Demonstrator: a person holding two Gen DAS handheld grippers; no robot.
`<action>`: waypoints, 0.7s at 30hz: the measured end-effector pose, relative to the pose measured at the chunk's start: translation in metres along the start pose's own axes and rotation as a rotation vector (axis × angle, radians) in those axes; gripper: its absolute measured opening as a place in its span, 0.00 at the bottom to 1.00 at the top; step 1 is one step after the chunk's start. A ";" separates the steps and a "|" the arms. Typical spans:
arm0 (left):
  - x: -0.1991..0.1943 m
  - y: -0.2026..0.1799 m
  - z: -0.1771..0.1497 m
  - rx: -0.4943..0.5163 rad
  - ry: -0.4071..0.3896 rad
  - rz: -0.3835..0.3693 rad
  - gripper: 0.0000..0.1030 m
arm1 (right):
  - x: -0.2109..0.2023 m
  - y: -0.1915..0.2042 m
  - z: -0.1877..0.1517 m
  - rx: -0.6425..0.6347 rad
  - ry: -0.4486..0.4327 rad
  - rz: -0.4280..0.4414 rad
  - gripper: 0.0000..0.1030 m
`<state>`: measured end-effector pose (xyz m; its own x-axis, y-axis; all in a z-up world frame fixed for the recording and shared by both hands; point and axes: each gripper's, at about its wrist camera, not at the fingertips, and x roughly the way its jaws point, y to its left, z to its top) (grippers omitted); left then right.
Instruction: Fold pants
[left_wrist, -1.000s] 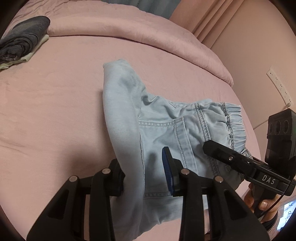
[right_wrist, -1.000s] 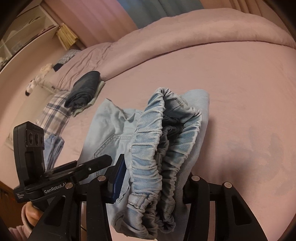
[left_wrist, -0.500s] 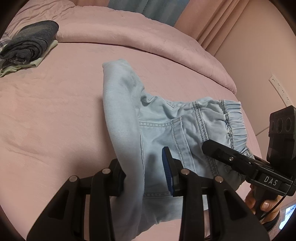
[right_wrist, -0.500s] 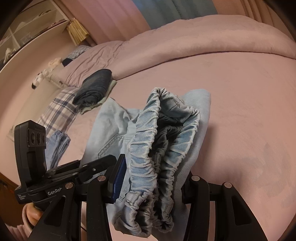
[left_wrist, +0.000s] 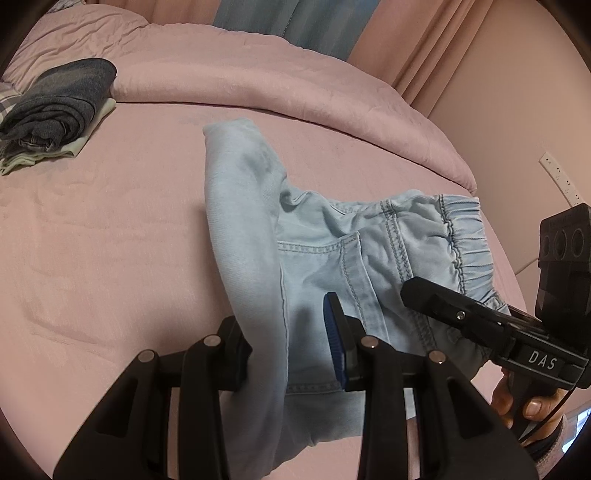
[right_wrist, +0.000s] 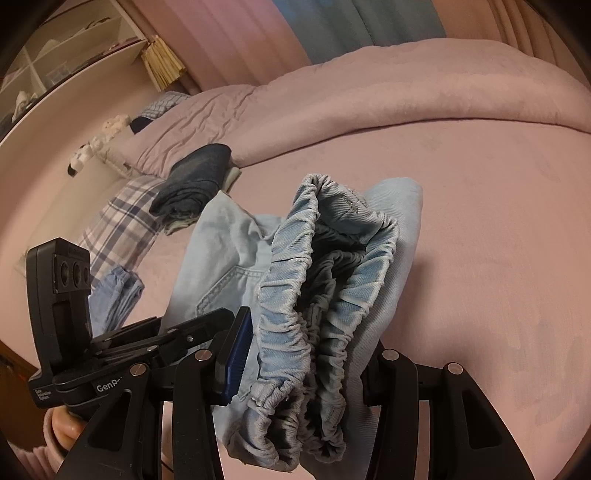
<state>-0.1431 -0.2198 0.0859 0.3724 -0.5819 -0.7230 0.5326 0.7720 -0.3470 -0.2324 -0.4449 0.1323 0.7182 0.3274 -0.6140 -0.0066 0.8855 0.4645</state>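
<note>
- Both grippers have risen a little and tipped back over the last second: more of the curtain and the rolled duvet shows at the top of each wrist view, while the fabric sits between the fingers just as it did.
- Light-blue denim pants (left_wrist: 332, 258) lie partly folded on the pink bed (left_wrist: 110, 240), with one end lifted off the sheet by both grippers.
- Left gripper (left_wrist: 288, 354) is clamped on the folded leg panel (left_wrist: 243, 229), the cloth passing between its two fingers and hanging below them.
- Right gripper (right_wrist: 306, 373) is closed on the bunched elastic waistband (right_wrist: 321, 295), which fills the gap between its fingers; in the left wrist view it sits to the right, over the waistband end.
- Key relation: the folded pants run lengthwise away from the left gripper toward the rolled duvet (left_wrist: 295, 85), with their far end resting on the sheet. The two grippers hold the near end side by side, across that long axis.
- Judged from this, the coming move is to carry the near end forward along the axis, over the far end, and lay it down; both grippers are about equally near, so they should travel together to keep the edge square.
- A folded dark jeans stack (left_wrist: 55, 107) lies well apart at the far left, out of the path.
</note>
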 end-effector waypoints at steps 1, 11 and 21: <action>0.000 0.000 0.002 0.001 -0.001 0.001 0.32 | 0.000 0.001 -0.001 0.003 0.001 -0.001 0.49; 0.007 0.000 0.019 0.022 -0.004 0.009 0.32 | -0.003 -0.001 0.006 -0.001 -0.010 -0.008 0.49; 0.016 0.002 0.038 0.036 -0.009 0.019 0.32 | 0.001 -0.006 0.026 -0.002 -0.026 -0.007 0.49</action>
<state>-0.1072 -0.2371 0.0958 0.3895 -0.5693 -0.7240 0.5521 0.7735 -0.3112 -0.2141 -0.4587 0.1454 0.7358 0.3124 -0.6009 -0.0023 0.8884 0.4591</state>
